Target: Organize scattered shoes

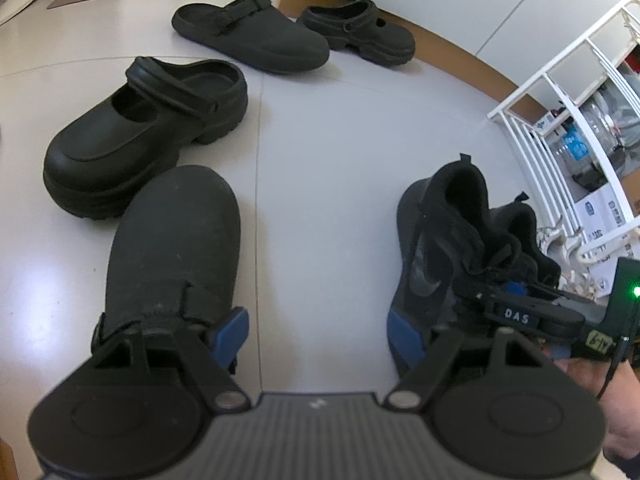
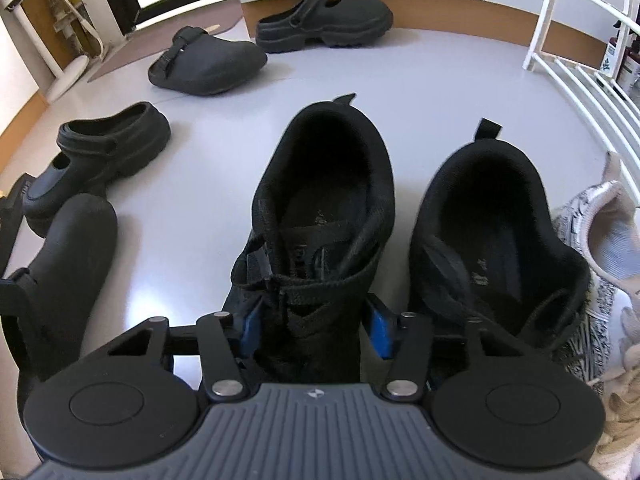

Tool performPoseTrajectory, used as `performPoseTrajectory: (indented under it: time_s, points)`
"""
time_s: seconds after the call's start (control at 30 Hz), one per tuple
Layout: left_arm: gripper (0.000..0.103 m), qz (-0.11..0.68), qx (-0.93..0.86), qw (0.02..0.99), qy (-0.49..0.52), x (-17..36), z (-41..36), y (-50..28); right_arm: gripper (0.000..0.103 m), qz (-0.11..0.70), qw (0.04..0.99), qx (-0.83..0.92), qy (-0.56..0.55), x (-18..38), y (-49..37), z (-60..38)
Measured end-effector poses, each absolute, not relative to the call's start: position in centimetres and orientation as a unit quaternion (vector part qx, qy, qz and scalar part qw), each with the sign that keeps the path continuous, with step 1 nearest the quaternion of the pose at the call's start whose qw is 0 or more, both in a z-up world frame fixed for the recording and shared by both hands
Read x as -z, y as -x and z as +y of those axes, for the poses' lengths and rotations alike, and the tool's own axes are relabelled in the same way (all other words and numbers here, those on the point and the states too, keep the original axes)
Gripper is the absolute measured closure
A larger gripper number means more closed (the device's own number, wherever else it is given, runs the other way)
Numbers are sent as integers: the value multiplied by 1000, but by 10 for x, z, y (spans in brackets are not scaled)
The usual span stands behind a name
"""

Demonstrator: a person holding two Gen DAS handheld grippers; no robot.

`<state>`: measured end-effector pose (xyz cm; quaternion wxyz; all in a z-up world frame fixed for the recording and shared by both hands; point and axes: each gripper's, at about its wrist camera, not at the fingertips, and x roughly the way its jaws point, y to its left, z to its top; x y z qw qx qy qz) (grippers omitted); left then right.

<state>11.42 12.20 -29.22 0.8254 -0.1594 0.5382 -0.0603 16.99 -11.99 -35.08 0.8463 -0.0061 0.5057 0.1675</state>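
Matte black rubber clogs [image 2: 208, 66] sit upper left; black fabric sneakers [image 2: 320, 216] fill the centre; a white-and-grey patterned knit sneaker [image 2: 592, 240] lies right, against a pale grey floor [image 2: 440, 80].

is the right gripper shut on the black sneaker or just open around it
Shut on it, as far as shows: the right gripper has a blue pad pressed against each side of the black sneaker at its strap.

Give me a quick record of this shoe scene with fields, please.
left hand-held gripper: open, one finger beside a black clog
right hand-held gripper: shut on a black sneaker
beside it: matching sneaker, then a white sneaker
loose on floor: three more black clogs
rack: white, at right
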Motion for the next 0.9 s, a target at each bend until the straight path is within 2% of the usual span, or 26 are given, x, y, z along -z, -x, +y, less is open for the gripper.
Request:
performPoseTrajectory:
  time_s: [0.3, 0.5, 0.77, 0.9]
  points:
    - [24, 541, 65, 824, 156, 295, 117, -112, 53, 512, 842, -170, 33, 349, -158, -137]
    - [24, 536, 55, 829, 148, 292, 122, -112, 52, 516, 836, -180, 42, 347, -151, -143]
    - [19, 532, 23, 839, 117, 288, 139, -110, 27, 510, 837, -197, 14, 324, -147, -148]
    - [18, 520, 0, 848, 105, 283, 152, -107, 23, 507, 836, -207, 6, 317, -142, -150]
